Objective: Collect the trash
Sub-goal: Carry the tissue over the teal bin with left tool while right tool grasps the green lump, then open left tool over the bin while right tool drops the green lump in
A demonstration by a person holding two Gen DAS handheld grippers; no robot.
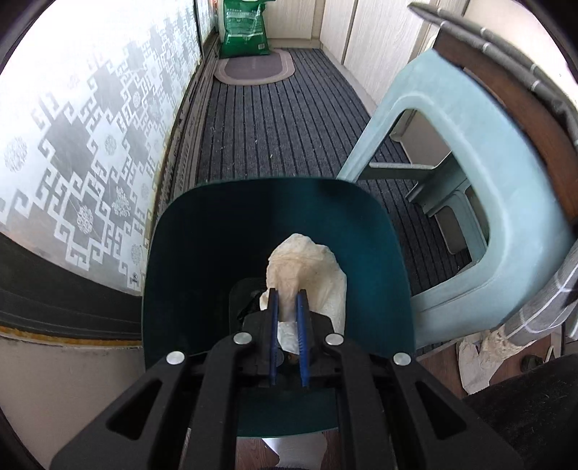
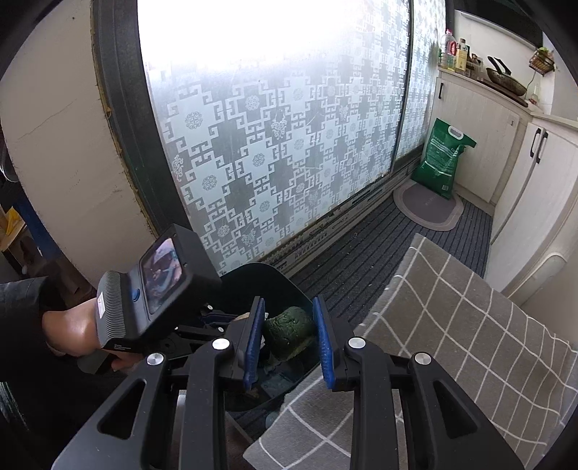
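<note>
A dark teal trash bin point(image 1: 202, 253) stands on the floor beside the glass door. My left gripper point(image 1: 287, 293) points down into its mouth and is shut on a crumpled cream paper napkin point(image 1: 307, 264), which hangs inside the bin. In the right wrist view the same bin point(image 2: 253, 278) sits just ahead of my right gripper point(image 2: 288, 302). That gripper's blue pads point(image 2: 254, 332) are shut on a lumpy dark green rind point(image 2: 289, 330) above the bin's near rim. A hand point(image 2: 68, 325) holds the left tool, whose fingers are hidden there.
A pale green plastic stool point(image 1: 469, 180) with a grey checked cushion point(image 2: 469, 343) stands right of the bin. The frosted patterned door point(image 1: 72, 144) is on the left. A green sack point(image 1: 245, 29) and oval mat point(image 1: 253, 67) lie far down the carpet. White crumpled paper point(image 1: 477, 361) lies under the stool's edge.
</note>
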